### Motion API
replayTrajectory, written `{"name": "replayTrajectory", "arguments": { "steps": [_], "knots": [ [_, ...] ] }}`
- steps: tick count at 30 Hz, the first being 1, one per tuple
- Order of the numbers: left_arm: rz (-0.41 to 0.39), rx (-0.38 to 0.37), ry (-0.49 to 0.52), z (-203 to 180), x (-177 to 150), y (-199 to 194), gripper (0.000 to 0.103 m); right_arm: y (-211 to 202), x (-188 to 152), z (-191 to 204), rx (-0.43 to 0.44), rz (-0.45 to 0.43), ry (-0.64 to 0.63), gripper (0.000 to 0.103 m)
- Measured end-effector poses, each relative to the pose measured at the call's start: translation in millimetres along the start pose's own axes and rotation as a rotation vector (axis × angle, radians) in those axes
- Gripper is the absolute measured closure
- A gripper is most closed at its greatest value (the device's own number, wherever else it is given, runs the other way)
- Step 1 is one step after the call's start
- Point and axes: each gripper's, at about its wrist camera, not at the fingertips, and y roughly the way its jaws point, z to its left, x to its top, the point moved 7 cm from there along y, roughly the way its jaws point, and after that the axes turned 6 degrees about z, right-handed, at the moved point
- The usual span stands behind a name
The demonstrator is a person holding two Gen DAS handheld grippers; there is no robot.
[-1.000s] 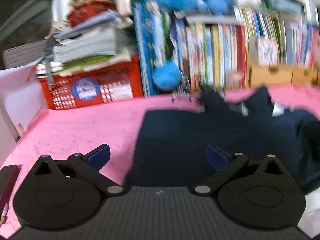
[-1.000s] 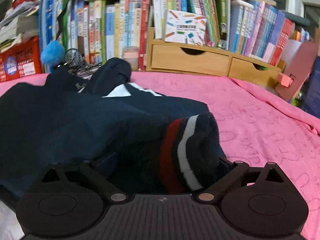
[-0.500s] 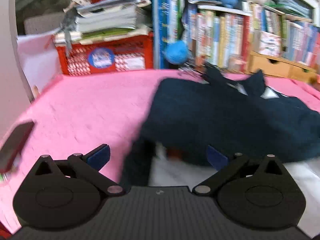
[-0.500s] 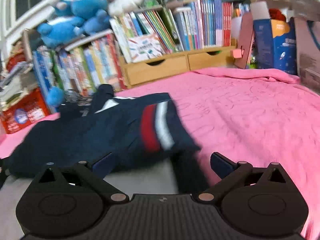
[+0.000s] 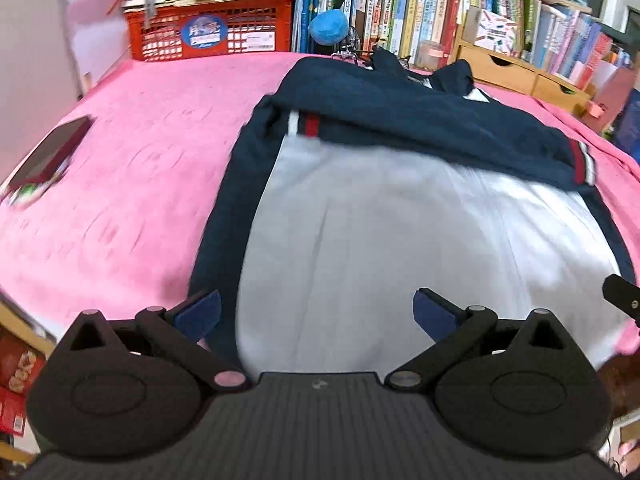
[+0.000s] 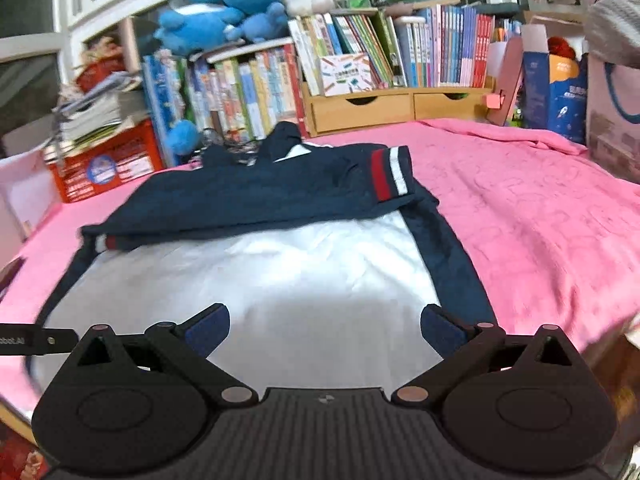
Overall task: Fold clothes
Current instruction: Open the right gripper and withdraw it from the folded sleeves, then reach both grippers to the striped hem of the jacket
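Both grippers have pulled back from the jacket (image 5: 400, 208) since a second ago: the right gripper (image 6: 324, 330), which then had the striped cuff (image 6: 390, 174) between its fingers, now hangs empty with jaws wide apart, and the left gripper (image 5: 316, 314) is likewise spread and holds nothing. The jacket lies mid-frame on the pink blanket (image 5: 140, 140), its white panel nearest the cameras and both navy sleeves folded across the upper part, one cuff at right, the other (image 5: 304, 124) at left. The sleeve fold looks done; the step in hand seems to be the move to the bottom hem. Next, each gripper would likely need to drop to a near corner of the hem and pinch it, then lift it toward the collar. A phone (image 5: 48, 156) lies at the left edge, well apart. The crate (image 5: 208, 32), books and drawers (image 6: 400, 106) line the upper frame beyond the collar, and nothing blocks the hem.
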Motion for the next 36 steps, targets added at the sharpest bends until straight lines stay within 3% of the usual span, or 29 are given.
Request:
{"name": "replayTrajectory", "arguments": {
  "steps": [5,9,14,17,20,36],
  "knots": [
    [-0.011,-0.066,0.025,8,-61,-44,0.0,-62,-56,18,-0.014,-0.013,-0.012,0.0],
    [-0.083,-0.16,0.095,9,-92,-81,0.0,-105,-108,33,-0.057,-0.095,-0.086,0.0],
    [-0.069,-0.122,0.121,2,-96,-69,0.0,-121,-129,52,-0.086,-0.157,-0.207,0.0],
    [-0.044,-0.116,0.119,2,-101,-61,0.0,-126,-125,49,-0.105,-0.184,-0.191,0.0],
    [-0.023,-0.11,0.123,3,-108,-55,0.0,-120,-129,43,-0.063,-0.148,-0.16,0.0],
    [0.026,-0.101,0.142,2,-118,-43,0.0,-103,-137,29,-0.056,-0.062,-0.09,0.0]
  ]
}}
